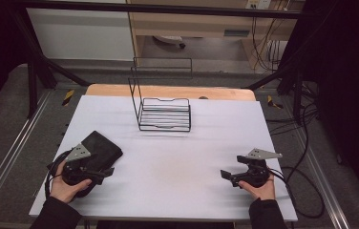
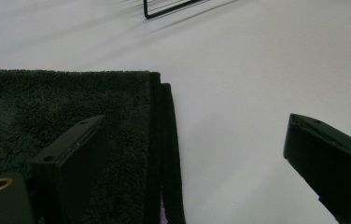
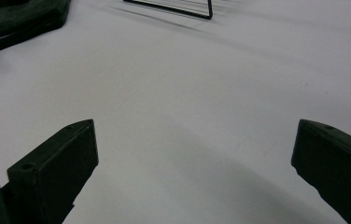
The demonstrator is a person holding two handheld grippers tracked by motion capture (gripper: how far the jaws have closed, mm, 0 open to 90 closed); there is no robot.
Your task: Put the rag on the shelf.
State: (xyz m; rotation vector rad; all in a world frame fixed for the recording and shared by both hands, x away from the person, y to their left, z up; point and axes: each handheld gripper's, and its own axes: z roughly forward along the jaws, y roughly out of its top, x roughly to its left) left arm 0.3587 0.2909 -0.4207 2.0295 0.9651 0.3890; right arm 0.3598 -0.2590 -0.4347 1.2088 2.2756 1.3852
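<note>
A black wire rack (image 1: 164, 112) is standing at the far middle of the white table (image 1: 177, 162), with nothing lying on its wires. A folded dark towel (image 1: 102, 149) is lying flat at the near left of the table, well apart from the rack.

The left gripper (image 1: 102, 172) is sitting just beside the towel's near edge, its jaws spread wide and gripping nothing. The left gripper view is showing what the high view is not: the towel's (image 2: 61, 107) fluffy pile and stitched hem, one jaw over the cloth and the other over bare table.

The right gripper (image 1: 227, 175) is resting at the near right, jaws also parted and empty. Its view is catching a towel corner (image 3: 19, 18) far left.
</note>
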